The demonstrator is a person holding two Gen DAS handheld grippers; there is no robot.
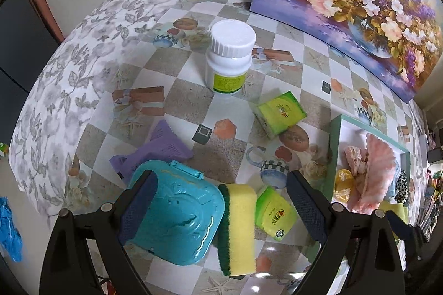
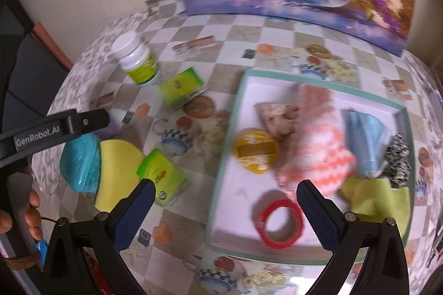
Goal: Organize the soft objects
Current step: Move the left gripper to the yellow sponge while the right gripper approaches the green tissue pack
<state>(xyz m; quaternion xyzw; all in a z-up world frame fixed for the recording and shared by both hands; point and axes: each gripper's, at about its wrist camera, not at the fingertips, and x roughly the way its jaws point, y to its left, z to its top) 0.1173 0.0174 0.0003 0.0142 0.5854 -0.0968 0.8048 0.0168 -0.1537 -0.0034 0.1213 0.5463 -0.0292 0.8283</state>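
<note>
A yellow sponge (image 1: 239, 228) with a green scouring edge lies between the spread, empty jaws of the left gripper (image 1: 221, 212), its long axis running roughly along the fingers, away from the camera. A teal plastic case (image 1: 177, 214) touches its left flank, inside the left finger; a green packet (image 1: 274, 214) sits just beside its right flank. The right gripper (image 2: 225, 212), jaws also wide and holding nothing, hangs over the near edge of the green-rimmed tray (image 2: 221, 178), where a red tape ring (image 2: 279, 223) lies between its fingers; from there the sponge sits well off to the left. The left gripper is judged the nearer, closing across the sponge's short width.
</note>
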